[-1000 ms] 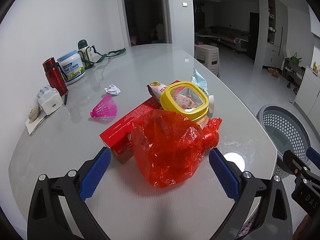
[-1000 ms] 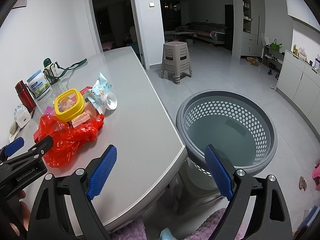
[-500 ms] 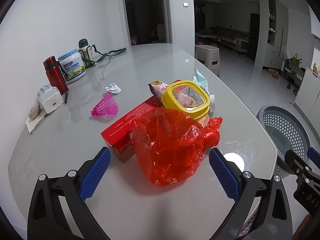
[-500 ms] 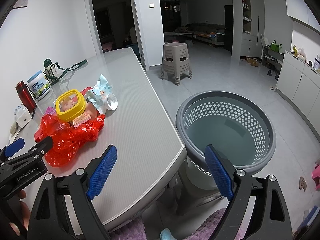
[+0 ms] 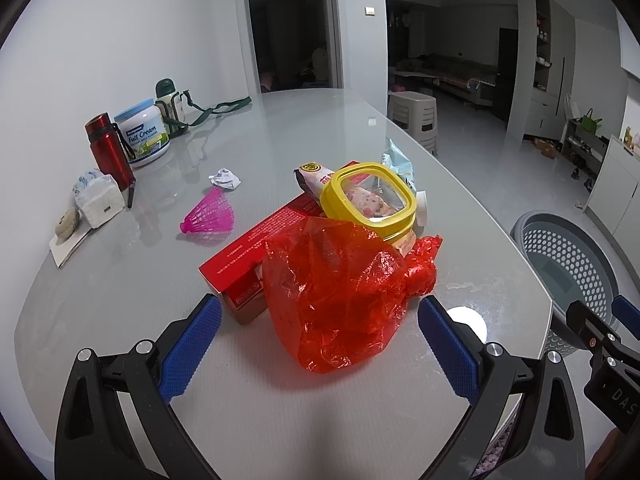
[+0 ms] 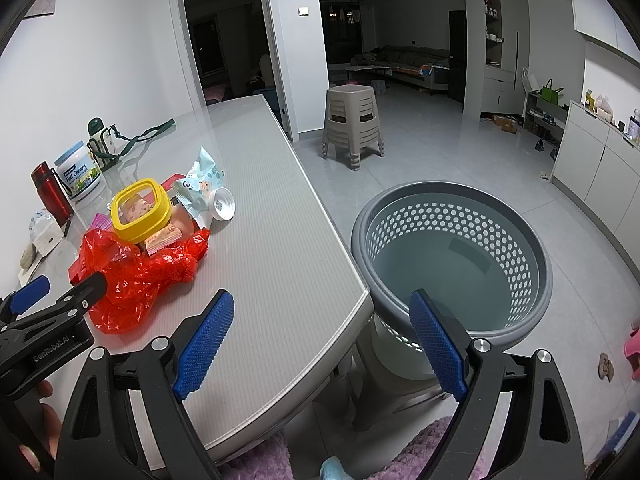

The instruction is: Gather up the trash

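Approaching the first pick — left gripper (image 5: 320, 316) spread wide, empty, framing the red bag (image 5: 340, 292) heaped with wrappers on the table (image 5: 280, 420). Right gripper (image 6: 320, 336) likewise apart, empty, near the basket (image 6: 452, 204). Next: probably advance, pinch the crumpled plastic — slippery.

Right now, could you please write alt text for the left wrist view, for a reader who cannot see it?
The open left gripper faces a crumpled red plastic bag on a grey table. Behind the bag lie a red box and a yellow-rimmed container. A grey perforated basket stands on the floor at right.
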`<state>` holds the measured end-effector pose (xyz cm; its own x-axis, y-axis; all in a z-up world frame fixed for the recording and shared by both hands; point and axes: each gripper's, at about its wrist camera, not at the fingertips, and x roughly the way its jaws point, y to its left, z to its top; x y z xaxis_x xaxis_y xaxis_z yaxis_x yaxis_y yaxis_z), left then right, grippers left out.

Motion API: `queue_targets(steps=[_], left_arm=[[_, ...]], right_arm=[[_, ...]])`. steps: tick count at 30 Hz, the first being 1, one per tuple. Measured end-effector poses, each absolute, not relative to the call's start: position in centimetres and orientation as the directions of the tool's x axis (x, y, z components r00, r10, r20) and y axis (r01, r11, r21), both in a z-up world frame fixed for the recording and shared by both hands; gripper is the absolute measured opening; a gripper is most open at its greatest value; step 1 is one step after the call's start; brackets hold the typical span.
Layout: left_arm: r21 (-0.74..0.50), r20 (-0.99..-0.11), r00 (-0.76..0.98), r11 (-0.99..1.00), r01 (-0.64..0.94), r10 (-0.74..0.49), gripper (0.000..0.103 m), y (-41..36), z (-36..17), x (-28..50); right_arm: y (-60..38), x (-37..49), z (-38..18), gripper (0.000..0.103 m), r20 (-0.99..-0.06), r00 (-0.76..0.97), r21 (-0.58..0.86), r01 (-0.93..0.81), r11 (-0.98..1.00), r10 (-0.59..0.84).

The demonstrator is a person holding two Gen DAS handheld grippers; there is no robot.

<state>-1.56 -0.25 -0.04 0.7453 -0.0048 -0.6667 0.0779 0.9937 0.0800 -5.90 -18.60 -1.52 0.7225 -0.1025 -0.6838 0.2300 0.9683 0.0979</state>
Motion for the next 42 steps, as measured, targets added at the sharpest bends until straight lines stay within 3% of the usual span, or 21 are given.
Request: queue_targets(steps=[36,42], left_arm=[[0.07,-0.666,0.746,0.994,0.087,-0.019,0.097,-0.4,-0.2,-1.6],[0.06,-0.664,0.748,0.996,0.063,-0.007,0.097,0.6,-0.1,-1.3]], right_arm=[[-18.4,-5.9,-1.5,0.085,-0.684,0.724,0.102,0.218,0.971,-0.091],[-17.9,-5.5,-1.5,0.085,-0.668,0.744,0.146,0.16,0.976,-0.022]])
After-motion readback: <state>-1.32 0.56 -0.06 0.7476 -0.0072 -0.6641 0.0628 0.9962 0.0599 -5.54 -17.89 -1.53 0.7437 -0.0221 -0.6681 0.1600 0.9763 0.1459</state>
